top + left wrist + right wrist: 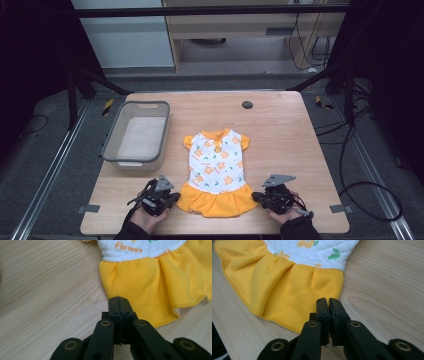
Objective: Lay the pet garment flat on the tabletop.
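The dress (216, 170) lies flat on the table (280, 135) between my two grippers (skirt hem toward me). My left gripper (118, 302) is clenched empty at the hem's edge; my right gripper (328, 303) likewise.

Grey plastic bin (136, 134) at table's (280, 120) left, small dark disc (247, 105) near far edge.

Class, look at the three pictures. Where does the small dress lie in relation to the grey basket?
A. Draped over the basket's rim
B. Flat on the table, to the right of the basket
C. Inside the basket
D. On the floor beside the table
B: the dress is spread flat on the wooden table, apart from the grey basket standing to its left.
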Demonstrator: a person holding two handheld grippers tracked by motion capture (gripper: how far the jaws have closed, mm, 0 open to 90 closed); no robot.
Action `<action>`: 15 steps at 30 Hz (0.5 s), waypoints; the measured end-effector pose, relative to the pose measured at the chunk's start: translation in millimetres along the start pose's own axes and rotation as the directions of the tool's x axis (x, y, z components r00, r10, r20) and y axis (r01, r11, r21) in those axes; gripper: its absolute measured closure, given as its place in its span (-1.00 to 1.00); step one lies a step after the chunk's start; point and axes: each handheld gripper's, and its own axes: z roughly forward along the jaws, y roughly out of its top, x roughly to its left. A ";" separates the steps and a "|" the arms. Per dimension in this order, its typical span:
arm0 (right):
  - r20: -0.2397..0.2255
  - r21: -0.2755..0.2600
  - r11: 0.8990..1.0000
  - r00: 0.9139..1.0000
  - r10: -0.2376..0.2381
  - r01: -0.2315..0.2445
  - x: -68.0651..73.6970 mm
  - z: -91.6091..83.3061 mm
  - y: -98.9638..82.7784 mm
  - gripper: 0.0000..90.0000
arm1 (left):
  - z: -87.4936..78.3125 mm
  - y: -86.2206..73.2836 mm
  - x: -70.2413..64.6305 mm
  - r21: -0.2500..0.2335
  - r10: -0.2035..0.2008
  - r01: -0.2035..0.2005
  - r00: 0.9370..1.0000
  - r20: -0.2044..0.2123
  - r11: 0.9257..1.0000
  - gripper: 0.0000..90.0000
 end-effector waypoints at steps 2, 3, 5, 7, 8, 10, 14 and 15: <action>-0.002 -0.023 1.000 1.000 -0.010 0.010 0.7 -1.8 -0.6 0.82 | -3.1 -0.7 0.7 -0.009 -0.002 0.002 1.000 -0.001 1.000 0.92; 0.002 -0.035 0.999 1.000 -0.009 0.009 1.1 -4.0 -0.6 0.79 | -5.8 -0.6 1.1 -0.026 -0.003 0.003 1.000 0.004 1.000 0.88; -0.003 -0.072 0.997 1.000 -0.004 0.004 0.4 -8.5 0.6 0.77 | -12.4 1.6 1.6 -0.060 -0.005 0.006 1.000 0.011 0.998 0.87; 0.008 -0.124 0.992 1.000 -0.005 0.005 -2.2 -13.6 4.6 0.79 | -20.6 9.5 3.0 -0.123 -0.001 0.002 1.000 0.006 0.992 0.89; 0.009 -0.136 0.991 1.000 0.000 0.001 -3.1 -14.9 6.7 0.82 | -22.2 13.0 3.7 -0.141 0.003 -0.002 1.000 0.004 0.990 0.92; 0.018 -0.147 0.989 1.000 0.003 -0.001 -4.2 -15.3 9.0 0.83 | -23.0 16.7 4.4 -0.153 0.005 -0.005 1.000 0.005 0.988 0.95; 0.032 -0.218 0.976 0.999 0.017 -0.009 -10.7 -12.5 24.4 0.97 | -19.3 30.6 5.6 -0.180 0.015 -0.014 1.000 0.003 0.984 0.99; 0.032 -0.218 0.976 0.999 0.017 -0.009 -10.7 -12.5 24.4 0.97 | -16.5 33.9 5.7 -0.180 0.015 -0.014 1.000 0.001 0.984 0.99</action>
